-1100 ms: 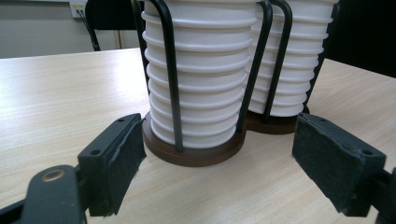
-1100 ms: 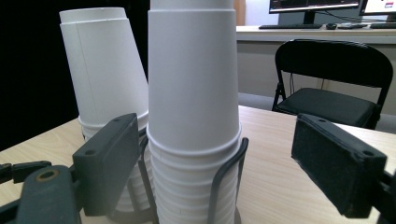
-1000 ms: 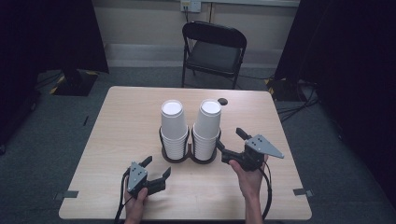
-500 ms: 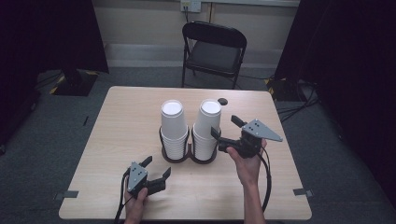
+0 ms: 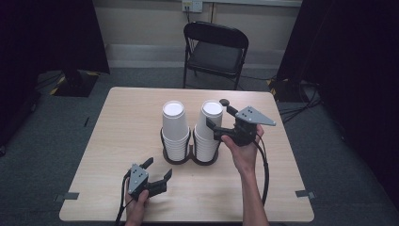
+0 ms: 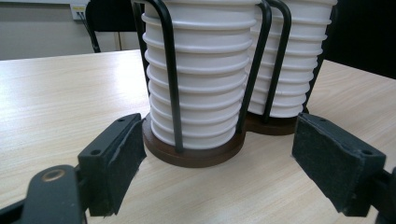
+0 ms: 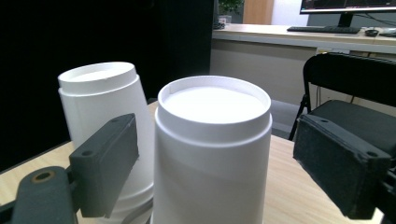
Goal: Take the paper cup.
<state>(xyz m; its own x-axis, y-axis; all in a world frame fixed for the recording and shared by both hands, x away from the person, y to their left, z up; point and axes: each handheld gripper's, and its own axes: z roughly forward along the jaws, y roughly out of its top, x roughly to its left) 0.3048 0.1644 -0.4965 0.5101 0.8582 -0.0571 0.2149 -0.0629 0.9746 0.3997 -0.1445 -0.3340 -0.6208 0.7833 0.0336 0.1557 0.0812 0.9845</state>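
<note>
While a person's right hand (image 5: 244,153) lifts it level with the cup tops, the right gripper (image 5: 220,118) stands with its jaws spread wide beside the right stack (image 5: 209,129) of white cups, gripping nothing; in the right gripper view that stack's top cup (image 7: 212,140) sits between the two black pads (image 7: 108,158) without touching either, and the left stack (image 7: 105,116) leans behind it at 10 o'clock. Nearer the table's front edge, at 7 o'clock from the cups in the high view, the left gripper (image 5: 156,175) is held low over the table (image 5: 127,117) by the left hand (image 5: 139,207), its jaws also apart and empty. Seen in the left gripper view, its pads (image 6: 119,158) frame the round dark base (image 6: 194,154) of a wire holder, whose black rods (image 6: 170,74) rise around the ribbed cups; the second stack (image 6: 289,70) stands just beside, at 2 o'clock. Both stacks stand in the twin holder (image 5: 190,155) near the table's centre. A small dark object (image 5: 224,101) lies on the tabletop at 12 o'clock from the right stack. Beyond the far edge stands a black folding chair (image 5: 214,52) against a pale wall, with dark curtains (image 5: 51,33) on either side, and cables (image 5: 261,160) trail from each gripper.
</note>
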